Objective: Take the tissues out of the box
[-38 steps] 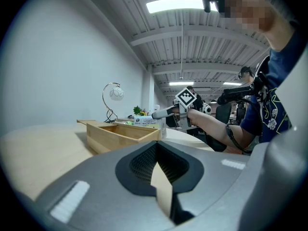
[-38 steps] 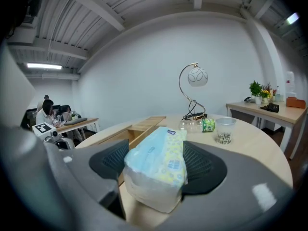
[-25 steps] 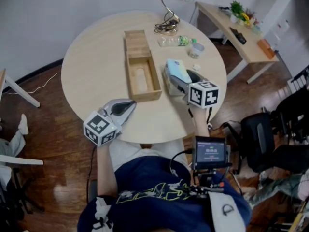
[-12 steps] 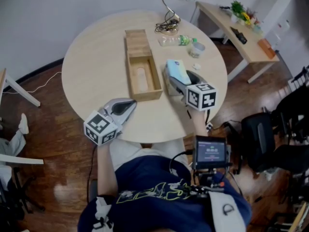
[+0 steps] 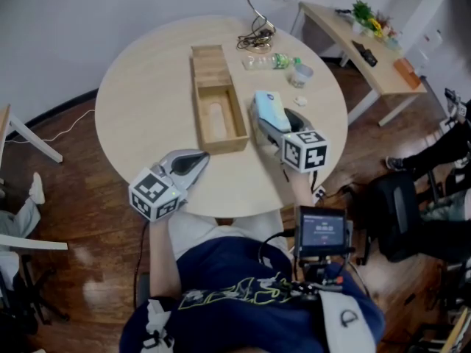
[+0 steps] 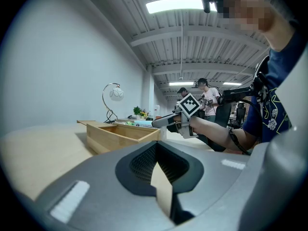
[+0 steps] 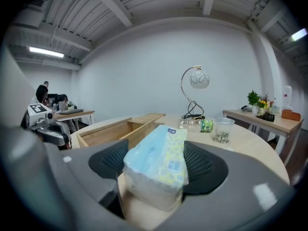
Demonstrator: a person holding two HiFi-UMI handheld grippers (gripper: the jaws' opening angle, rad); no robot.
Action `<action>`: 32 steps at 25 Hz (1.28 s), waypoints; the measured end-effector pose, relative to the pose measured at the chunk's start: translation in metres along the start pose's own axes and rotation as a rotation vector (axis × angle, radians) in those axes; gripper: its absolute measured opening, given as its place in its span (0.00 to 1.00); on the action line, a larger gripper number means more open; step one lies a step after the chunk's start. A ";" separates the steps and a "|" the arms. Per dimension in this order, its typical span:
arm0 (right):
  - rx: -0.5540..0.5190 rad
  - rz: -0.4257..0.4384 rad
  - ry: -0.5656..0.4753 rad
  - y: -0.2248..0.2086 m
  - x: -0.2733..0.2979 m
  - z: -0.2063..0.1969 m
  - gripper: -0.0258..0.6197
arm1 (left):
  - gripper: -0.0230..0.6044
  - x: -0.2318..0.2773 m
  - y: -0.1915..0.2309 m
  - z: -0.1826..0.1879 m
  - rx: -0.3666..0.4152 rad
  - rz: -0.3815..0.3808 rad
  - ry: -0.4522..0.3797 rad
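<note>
A light-blue tissue pack [image 5: 268,109] lies on the round table just right of the open wooden box [image 5: 215,101]. My right gripper [image 5: 271,120] reaches round it from the near side. In the right gripper view the tissue pack [image 7: 159,165] rests on the tabletop and fills the gap between the two dark pads, which stand wide against its sides. The box [image 7: 110,129] looks empty inside. My left gripper [image 5: 200,155] rests near the table's front edge, left of the box, with its jaws together and nothing in them [image 6: 166,196].
Behind the pack stand a clear plastic cup [image 5: 300,73], a lying bottle [image 5: 268,62] and a desk lamp with its cable [image 5: 257,39]. A side table [image 5: 360,43] stands at the back right. People sit at desks far off in both gripper views.
The right gripper's marker cube has shifted slightly toward me. The left gripper, the box and the pack stay where they were.
</note>
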State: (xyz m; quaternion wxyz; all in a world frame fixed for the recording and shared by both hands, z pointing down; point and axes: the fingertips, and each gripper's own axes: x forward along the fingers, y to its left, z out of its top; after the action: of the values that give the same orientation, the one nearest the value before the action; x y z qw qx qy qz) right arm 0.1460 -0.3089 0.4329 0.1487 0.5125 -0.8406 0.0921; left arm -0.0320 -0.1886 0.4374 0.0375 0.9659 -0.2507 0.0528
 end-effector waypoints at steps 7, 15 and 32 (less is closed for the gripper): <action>0.002 -0.016 -0.020 0.002 -0.002 0.002 0.61 | 0.04 0.000 0.000 0.002 0.005 -0.002 -0.003; -0.011 -0.014 -0.040 0.003 -0.001 0.002 0.63 | 0.04 0.001 0.000 0.005 -0.001 -0.001 -0.007; -0.101 -0.048 -0.142 0.010 -0.009 0.008 0.69 | 0.04 0.001 0.001 0.003 -0.001 -0.001 -0.002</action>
State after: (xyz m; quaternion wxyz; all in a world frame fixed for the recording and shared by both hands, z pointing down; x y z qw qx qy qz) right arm 0.1394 -0.2992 0.4225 0.1165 0.5298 -0.8401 0.0095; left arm -0.0312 -0.1900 0.4347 0.0379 0.9660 -0.2503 0.0519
